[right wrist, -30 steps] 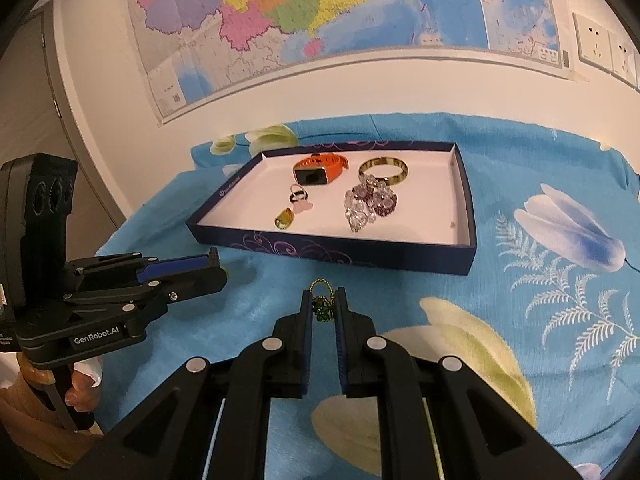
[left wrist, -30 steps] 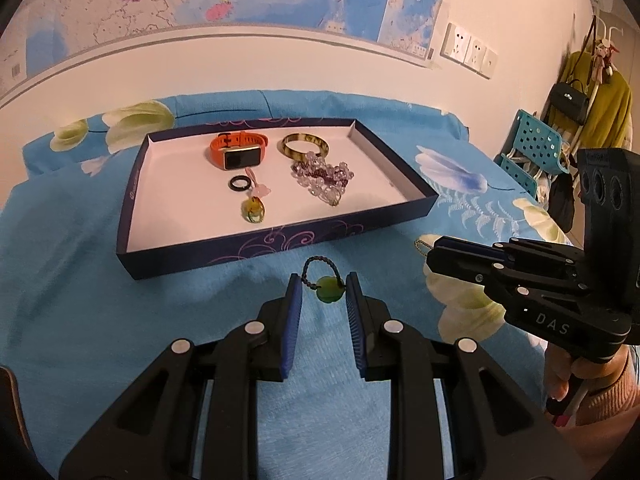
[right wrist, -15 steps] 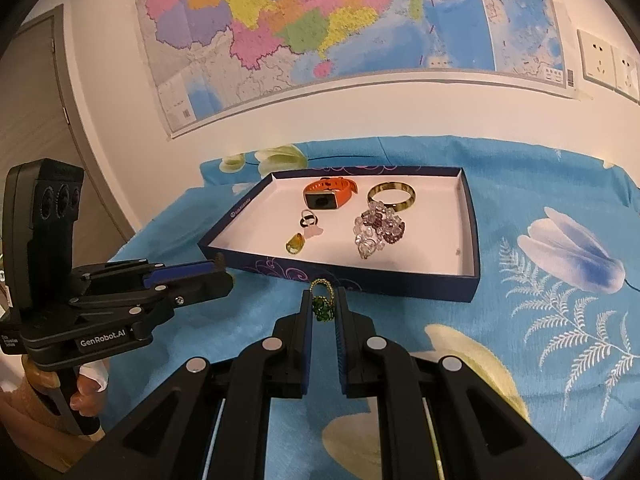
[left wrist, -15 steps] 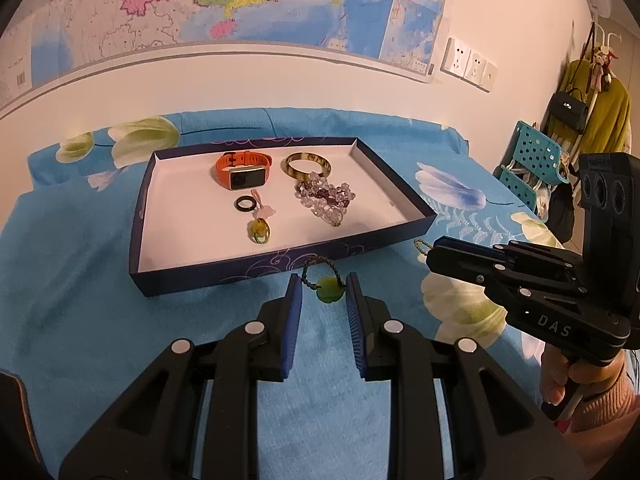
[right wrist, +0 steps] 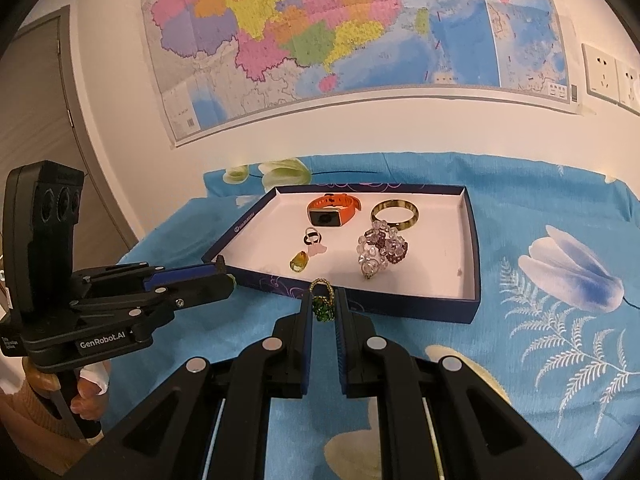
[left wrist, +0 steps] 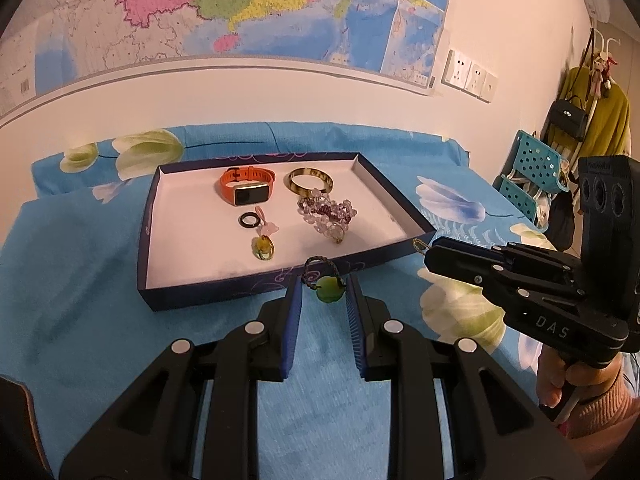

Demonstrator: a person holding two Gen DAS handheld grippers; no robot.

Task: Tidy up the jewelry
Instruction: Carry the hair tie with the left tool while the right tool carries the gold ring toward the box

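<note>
My left gripper (left wrist: 322, 286) is shut on a green jade pendant (left wrist: 330, 291) with a dark braided cord, held just before the front wall of a dark blue tray (left wrist: 224, 292). My right gripper (right wrist: 323, 300) is shut on a small green bead charm (right wrist: 322, 309) with a gold chain loop, also close to the tray (right wrist: 400, 304). Inside the tray lie an orange smartwatch (left wrist: 246, 190), an amber bangle (left wrist: 310, 180), a purple and clear bead bracelet (left wrist: 328, 212), a black ring (left wrist: 249, 220) and a yellow pendant (left wrist: 263, 248). Each gripper shows in the other's view: right gripper (left wrist: 434, 250), left gripper (right wrist: 222, 276).
A blue flowered cloth (left wrist: 80, 280) covers the table. A map (right wrist: 340, 20) and wall sockets (left wrist: 468, 76) are behind it. At the far right stand a teal basket (left wrist: 532, 176) and a rack with a yellow coat (left wrist: 596, 120). A door (right wrist: 36, 120) is at the left.
Both views have tipped up slightly, so the tray sits a little lower in them. Both grips are unchanged.
</note>
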